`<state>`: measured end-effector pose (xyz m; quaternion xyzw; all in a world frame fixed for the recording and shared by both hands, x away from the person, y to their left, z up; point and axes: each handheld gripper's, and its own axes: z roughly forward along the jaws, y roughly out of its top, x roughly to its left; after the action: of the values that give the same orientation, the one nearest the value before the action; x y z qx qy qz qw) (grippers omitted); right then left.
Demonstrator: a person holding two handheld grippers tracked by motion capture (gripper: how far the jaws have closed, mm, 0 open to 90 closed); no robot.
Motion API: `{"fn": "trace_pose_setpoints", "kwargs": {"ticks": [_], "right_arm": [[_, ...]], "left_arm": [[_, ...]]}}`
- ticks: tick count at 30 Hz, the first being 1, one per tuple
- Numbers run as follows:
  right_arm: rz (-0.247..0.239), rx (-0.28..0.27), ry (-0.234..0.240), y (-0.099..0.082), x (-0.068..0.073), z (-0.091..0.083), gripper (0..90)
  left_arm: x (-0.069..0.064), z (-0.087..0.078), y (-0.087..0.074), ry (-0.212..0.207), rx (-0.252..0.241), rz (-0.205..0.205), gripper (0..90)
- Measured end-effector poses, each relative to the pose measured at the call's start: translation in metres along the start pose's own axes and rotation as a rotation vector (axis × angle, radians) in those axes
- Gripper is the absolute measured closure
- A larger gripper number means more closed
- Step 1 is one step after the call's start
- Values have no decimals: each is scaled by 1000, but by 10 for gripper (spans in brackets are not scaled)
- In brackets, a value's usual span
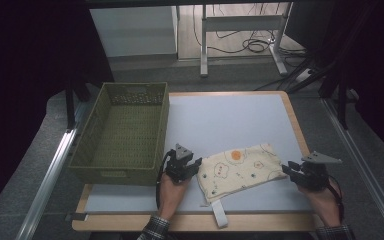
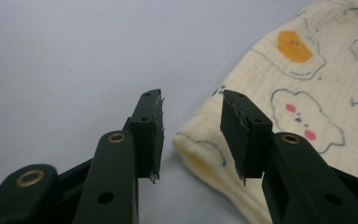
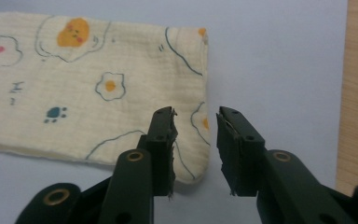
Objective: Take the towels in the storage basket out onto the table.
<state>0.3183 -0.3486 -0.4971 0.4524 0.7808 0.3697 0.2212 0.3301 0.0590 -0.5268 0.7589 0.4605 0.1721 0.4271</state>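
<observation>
Cloth (image 1: 240,170) printed with eggs, paw marks and "Hi" lies folded on the table (image 1: 220,120) beside a green basket (image 1: 122,132); left tongs (image 2: 191,133) and right tongs (image 3: 196,149) gape empty at its ends.

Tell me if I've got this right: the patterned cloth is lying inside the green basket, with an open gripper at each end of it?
Not quite. The patterned cloth lies flat on the table, beside the green basket, as the high view shows. The left gripper and right gripper are indeed open at its ends.
</observation>
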Motion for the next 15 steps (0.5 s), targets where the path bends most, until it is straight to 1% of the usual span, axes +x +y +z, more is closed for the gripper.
{"fn": "trace_pose_setpoints", "kwargs": {"ticks": [1,3,4,6,8,12,15], "right_arm": [[-3,-2,5,1,2,-2,640],[-9,-4,28,2,7,-4,625],[-17,-5,41,2,11,-4,615],[-29,-1,79,3,22,-2,596],[-44,3,118,2,32,1,586],[-91,21,197,2,59,13,561],[-123,26,270,3,82,20,558]], "left_arm": [[0,2,1,1,14,10,591],[1,8,1,17,57,19,596],[3,11,-1,23,84,19,599],[5,15,-4,23,111,15,600],[8,15,-7,7,101,7,594],[7,15,-7,2,108,35,574],[6,16,-7,-1,110,49,546]]}}
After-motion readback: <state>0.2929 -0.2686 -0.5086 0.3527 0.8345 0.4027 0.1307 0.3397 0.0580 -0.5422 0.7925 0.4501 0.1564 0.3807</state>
